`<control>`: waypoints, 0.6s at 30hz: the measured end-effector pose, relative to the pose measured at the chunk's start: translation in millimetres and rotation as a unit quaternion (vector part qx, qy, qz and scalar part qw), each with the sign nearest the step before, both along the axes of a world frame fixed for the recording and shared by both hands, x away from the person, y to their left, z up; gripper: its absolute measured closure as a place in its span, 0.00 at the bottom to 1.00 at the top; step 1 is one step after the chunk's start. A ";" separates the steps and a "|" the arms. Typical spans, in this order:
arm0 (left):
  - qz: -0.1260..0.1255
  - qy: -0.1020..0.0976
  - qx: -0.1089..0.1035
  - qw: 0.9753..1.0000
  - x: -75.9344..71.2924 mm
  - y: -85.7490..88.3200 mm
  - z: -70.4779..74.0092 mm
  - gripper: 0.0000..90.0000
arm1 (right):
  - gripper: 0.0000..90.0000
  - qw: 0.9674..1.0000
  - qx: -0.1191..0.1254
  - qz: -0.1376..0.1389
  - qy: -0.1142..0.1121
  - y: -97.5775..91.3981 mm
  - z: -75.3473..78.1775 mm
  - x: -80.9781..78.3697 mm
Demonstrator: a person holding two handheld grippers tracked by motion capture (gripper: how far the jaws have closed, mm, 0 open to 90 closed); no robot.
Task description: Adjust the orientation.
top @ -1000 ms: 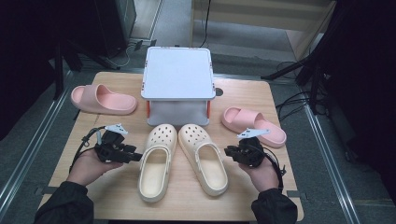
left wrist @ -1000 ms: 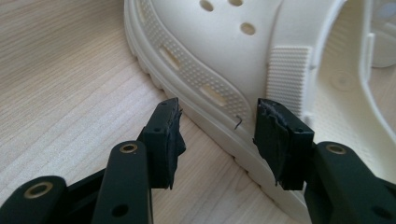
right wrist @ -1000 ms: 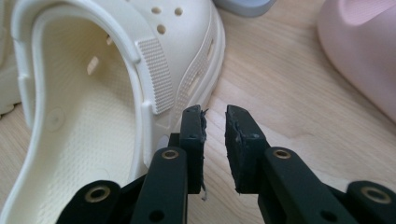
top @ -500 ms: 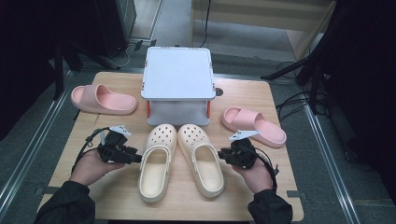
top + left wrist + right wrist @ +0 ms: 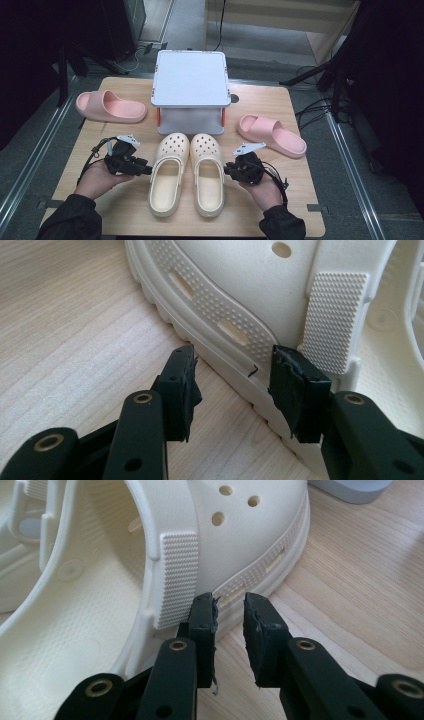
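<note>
Your left gripper point(image 5: 146, 169) and right gripper point(image 5: 229, 171) flank the cream clogs point(image 5: 190, 170) mid-table – long axes toward the front edge; both jaws released, gripping nothing, each at its shoe's outer side

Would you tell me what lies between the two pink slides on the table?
The high view shows the white stand between the slides.

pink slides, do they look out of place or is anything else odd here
The two pink slides lie apart, not as a pair: one at the table's far left, the other at its right, toes turned different ways. The cream clogs sit neatly side by side. The jaws' black pads look ragged and torn in both gripper views.
</note>
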State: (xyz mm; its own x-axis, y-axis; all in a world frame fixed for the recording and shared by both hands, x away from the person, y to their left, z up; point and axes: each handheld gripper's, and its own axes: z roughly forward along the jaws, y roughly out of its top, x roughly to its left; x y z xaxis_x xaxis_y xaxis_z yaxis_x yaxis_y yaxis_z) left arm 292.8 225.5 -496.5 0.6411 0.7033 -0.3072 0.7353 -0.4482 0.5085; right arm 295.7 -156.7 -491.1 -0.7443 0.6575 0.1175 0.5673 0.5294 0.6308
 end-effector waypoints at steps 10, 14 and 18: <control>-0.015 0.005 -0.002 1.000 -1.7 -3.5 -0.5 0.58 | 0.83 1.000 0.027 0.002 0.015 5.9 -2.9 -0.5; -0.019 0.008 -0.008 1.000 -2.5 -5.2 -1.3 0.58 | 0.82 0.999 0.030 0.000 0.019 7.8 -3.7 -0.8; -0.016 0.012 -0.008 1.000 -1.4 -2.9 -2.2 0.54 | 0.79 0.999 0.032 -0.004 0.014 5.8 -3.4 0.3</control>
State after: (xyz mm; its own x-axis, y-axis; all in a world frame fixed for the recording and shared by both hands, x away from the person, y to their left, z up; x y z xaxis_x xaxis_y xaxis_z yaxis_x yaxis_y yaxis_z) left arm 291.4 222.6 -498.7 0.6562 0.6767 -0.3339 0.7323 -0.4640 0.4985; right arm 296.0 -150.9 -494.6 -0.7342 0.6545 0.1803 0.5899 0.4836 0.6467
